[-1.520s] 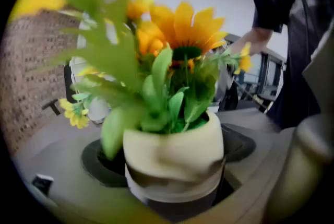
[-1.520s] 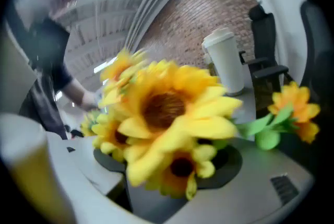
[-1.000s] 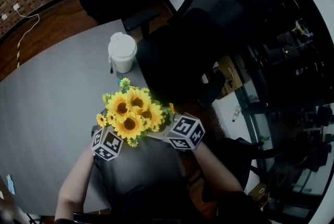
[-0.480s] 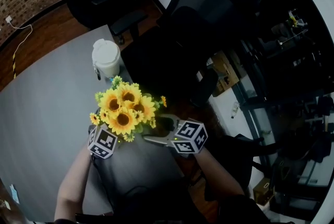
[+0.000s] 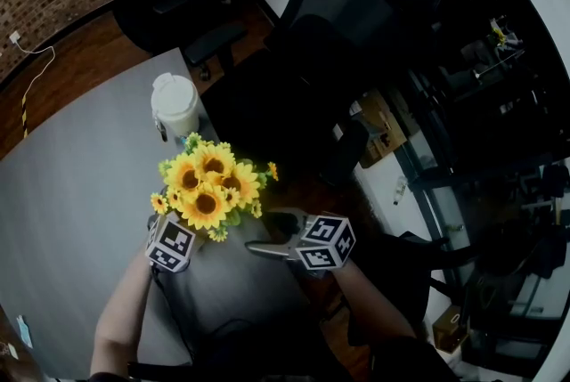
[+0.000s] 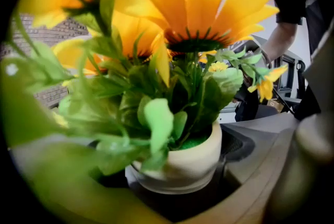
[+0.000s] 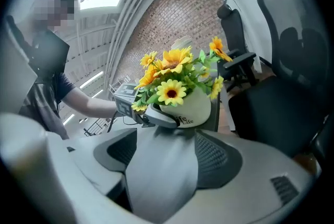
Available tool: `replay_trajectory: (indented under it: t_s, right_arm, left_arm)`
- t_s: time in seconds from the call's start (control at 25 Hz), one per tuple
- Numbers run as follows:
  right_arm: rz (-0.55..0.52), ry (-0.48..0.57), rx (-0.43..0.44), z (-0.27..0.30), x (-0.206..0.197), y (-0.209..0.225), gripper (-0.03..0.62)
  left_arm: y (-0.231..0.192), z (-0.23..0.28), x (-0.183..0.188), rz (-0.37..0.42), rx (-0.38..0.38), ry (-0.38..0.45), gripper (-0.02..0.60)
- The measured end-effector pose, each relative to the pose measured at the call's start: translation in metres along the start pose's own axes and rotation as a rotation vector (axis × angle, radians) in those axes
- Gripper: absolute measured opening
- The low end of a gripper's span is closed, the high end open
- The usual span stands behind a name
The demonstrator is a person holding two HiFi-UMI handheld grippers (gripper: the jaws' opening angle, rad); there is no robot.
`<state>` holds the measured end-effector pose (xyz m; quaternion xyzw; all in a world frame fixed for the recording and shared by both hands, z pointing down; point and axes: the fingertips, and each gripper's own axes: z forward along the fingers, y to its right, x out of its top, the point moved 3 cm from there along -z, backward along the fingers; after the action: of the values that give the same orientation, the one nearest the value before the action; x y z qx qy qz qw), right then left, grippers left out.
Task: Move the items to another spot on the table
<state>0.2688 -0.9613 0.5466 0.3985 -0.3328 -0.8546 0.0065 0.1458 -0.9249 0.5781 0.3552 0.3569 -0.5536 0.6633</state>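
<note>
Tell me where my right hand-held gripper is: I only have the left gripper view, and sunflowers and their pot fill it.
Observer: In the head view the right hand-held gripper hangs to the right of the sunflowers, apart from them, jaws open and empty.
Operator: Anything else on the table that I might hit?
Observer: A white lidded cup stands beyond the flowers, near the table's edge.
Operator: How does my left grip look from outside?
Observer: The right gripper view shows one jaw of the left hand-held gripper curved against the pot's side, beside its dark lettering.
</note>
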Motion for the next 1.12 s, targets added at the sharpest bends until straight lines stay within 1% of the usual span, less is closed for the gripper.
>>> replay_trajectory:
  t_s: [0.12, 0.28, 0.4, 0.48, 0.6, 0.64, 0.72, 0.84, 0.92, 1.04, 1.12]
  right_arm:
    - [0.025, 0.022, 0.014, -0.002, 0.002, 0.000, 0.351]
    - [0.037, 0.034, 0.017, -0.005, 0.000, -0.001, 0.351]
    - [0.064, 0.056, 0.040, -0.006, 0.000, -0.004, 0.351]
    - [0.094, 0.085, 0.054, -0.009, -0.001, -0.006, 0.351]
    - [0.121, 0.115, 0.068, -0.012, -0.002, -0.009, 0.351]
    - [0.123, 0.119, 0.075, -0.013, -0.003, -0.010, 0.351]
    - [0.119, 0.118, 0.105, -0.016, -0.003, -0.016, 0.351]
    - [0.101, 0.114, 0.164, -0.022, 0.000, -0.029, 0.351]
    - [0.088, 0.128, 0.188, -0.026, 0.004, -0.034, 0.351]
    - [0.088, 0.185, 0.222, -0.037, 0.014, -0.035, 0.351]
    - [0.092, 0.231, 0.245, -0.046, 0.021, -0.036, 0.351]
  left_arm:
    - [-0.002, -0.013, 0.006, -0.001, 0.009, 0.005, 0.522]
    - [-0.006, -0.045, 0.003, -0.070, 0.051, 0.012, 0.522]
    - [-0.009, -0.071, -0.010, -0.117, 0.101, -0.008, 0.522]
    - [-0.012, -0.091, -0.024, -0.187, 0.145, -0.023, 0.522]
    - [-0.016, -0.125, -0.041, -0.341, 0.205, -0.012, 0.522]
    - [-0.014, -0.135, -0.043, -0.382, 0.210, -0.004, 0.522]
    - [-0.005, -0.149, -0.038, -0.427, 0.208, 0.017, 0.522]
    - [0.008, -0.159, -0.021, -0.438, 0.221, 0.048, 0.522]
    - [0.013, -0.163, -0.006, -0.434, 0.230, 0.065, 0.522]
    - [0.022, -0.166, 0.020, -0.409, 0.221, 0.079, 0.522]
    - [0.032, -0.166, 0.037, -0.416, 0.204, 0.090, 0.523]
